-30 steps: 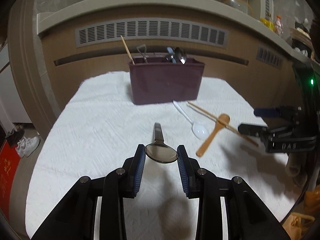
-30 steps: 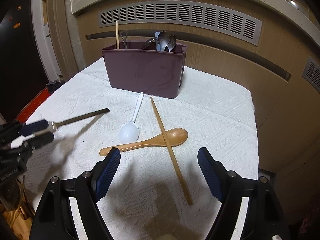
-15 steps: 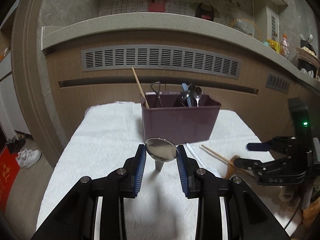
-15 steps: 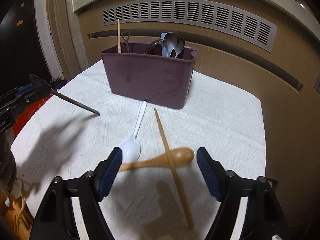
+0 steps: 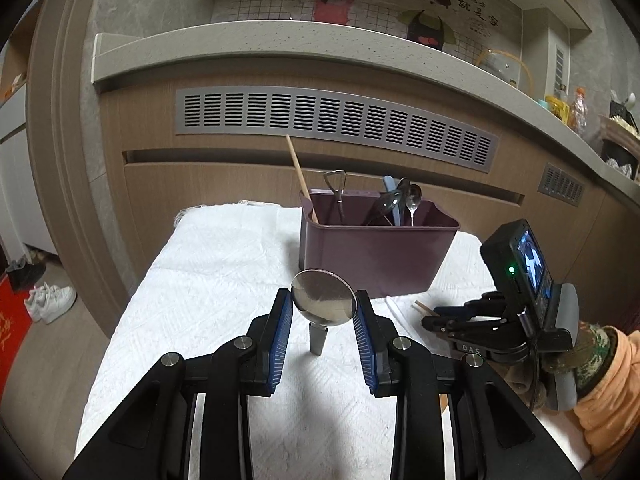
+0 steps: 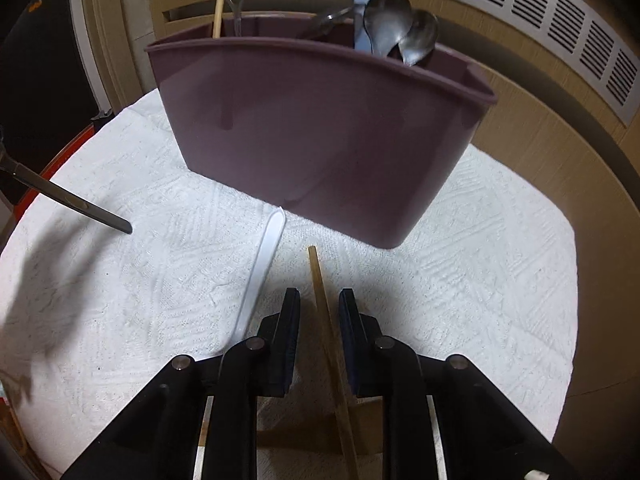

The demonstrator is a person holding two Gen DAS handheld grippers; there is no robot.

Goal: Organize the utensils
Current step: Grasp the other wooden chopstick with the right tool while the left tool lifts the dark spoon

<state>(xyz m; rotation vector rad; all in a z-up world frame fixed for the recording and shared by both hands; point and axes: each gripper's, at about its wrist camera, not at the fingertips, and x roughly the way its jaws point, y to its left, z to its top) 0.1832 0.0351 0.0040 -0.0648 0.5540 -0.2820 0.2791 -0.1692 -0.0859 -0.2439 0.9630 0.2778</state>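
Note:
My left gripper (image 5: 323, 308) is shut on the bowl of a metal spoon (image 5: 324, 298), held above the white cloth with its handle (image 6: 64, 200) hanging down. Behind it stands the purple caddy (image 5: 376, 256), which holds a chopstick and several spoons. In the right wrist view, my right gripper (image 6: 319, 320) straddles a wooden chopstick (image 6: 320, 292) lying on the cloth before the caddy (image 6: 320, 128). Its jaws are closing, with thin gaps still showing on both sides of the stick. A white plastic spoon (image 6: 264, 264) lies just left of the fingers.
A white textured cloth (image 5: 224, 280) covers the small table, whose edges drop off left and right. A wooden counter front with a grey vent (image 5: 336, 124) rises close behind the caddy. White sneakers (image 5: 50, 300) sit on the floor at the left.
My left gripper has lifted the metal spoon off the cloth and tipped upward. My right gripper has moved forward and down over the chopstick, and its jaws have narrowed greatly.

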